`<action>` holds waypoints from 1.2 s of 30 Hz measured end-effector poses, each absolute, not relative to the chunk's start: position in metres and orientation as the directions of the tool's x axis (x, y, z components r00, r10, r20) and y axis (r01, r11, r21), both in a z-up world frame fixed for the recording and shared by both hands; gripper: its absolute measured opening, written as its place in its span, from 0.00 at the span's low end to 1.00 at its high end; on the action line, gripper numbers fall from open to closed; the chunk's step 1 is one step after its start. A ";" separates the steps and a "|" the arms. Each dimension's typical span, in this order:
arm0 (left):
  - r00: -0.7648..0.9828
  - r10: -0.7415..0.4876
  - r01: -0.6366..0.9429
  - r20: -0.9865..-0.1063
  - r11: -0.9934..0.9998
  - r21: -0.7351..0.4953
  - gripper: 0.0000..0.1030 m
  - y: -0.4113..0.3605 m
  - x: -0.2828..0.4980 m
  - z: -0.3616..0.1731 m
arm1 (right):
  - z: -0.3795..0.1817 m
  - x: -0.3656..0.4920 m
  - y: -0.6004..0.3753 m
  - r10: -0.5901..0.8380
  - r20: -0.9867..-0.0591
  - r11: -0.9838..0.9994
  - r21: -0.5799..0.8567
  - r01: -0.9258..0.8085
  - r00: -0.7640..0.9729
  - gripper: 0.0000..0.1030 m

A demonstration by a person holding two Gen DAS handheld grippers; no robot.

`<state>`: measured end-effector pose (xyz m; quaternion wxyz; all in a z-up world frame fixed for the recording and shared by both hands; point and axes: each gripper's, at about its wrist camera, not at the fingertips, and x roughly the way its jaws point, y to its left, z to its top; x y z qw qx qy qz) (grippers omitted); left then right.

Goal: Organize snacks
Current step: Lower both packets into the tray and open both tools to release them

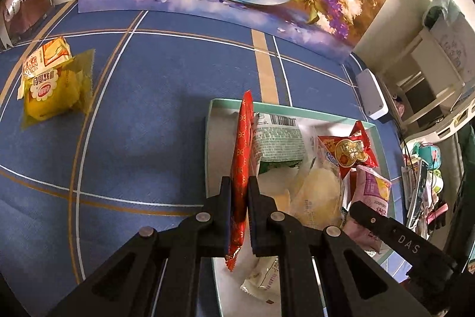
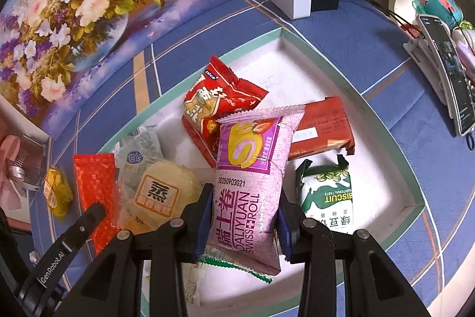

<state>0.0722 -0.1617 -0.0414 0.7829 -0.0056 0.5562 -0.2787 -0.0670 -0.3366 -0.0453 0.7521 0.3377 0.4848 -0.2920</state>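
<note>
You had most snacks in the shallow teal-rimmed white tray (image 2: 297, 39), both grippers clamped over it, the left gripper (image 1: 239, 192) on a flat red foil packet (image 1: 242, 156), the right gripper (image 2: 245, 207) on a pink Swiss-roll packet (image 2: 252, 168), while seemingly two yellow packets (image 1: 56, 85) lay outside.

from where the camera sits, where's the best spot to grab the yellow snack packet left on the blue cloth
Take the yellow snack packet across its puffed middle, coming from above. It lies flat on the blue cloth, so the bulge gives the gripper something to close on. An orange-and-white packet overlaps its far end; stay clear of that.
</note>
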 end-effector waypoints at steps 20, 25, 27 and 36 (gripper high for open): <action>0.226 -0.426 0.428 -0.876 0.851 -0.304 0.31 -0.157 0.074 -0.031 | -0.034 -0.060 -0.336 -0.146 -0.930 0.627 0.176 0.759 0.336 0.47; 0.246 -0.436 0.429 -0.866 0.850 -0.306 0.33 -0.152 0.075 -0.015 | -0.022 -0.061 -0.334 -0.166 -0.923 0.639 0.169 0.751 0.349 0.48; 0.258 -0.433 0.431 -0.863 0.852 -0.298 0.35 -0.150 0.075 -0.008 | -0.016 -0.062 -0.333 -0.178 -0.917 0.641 0.166 0.749 0.356 0.48; 0.281 -0.375 0.387 -0.883 0.887 -0.253 0.63 -0.140 0.078 -0.007 | -0.007 -0.063 -0.333 -0.201 -0.912 0.645 0.152 0.749 0.357 0.66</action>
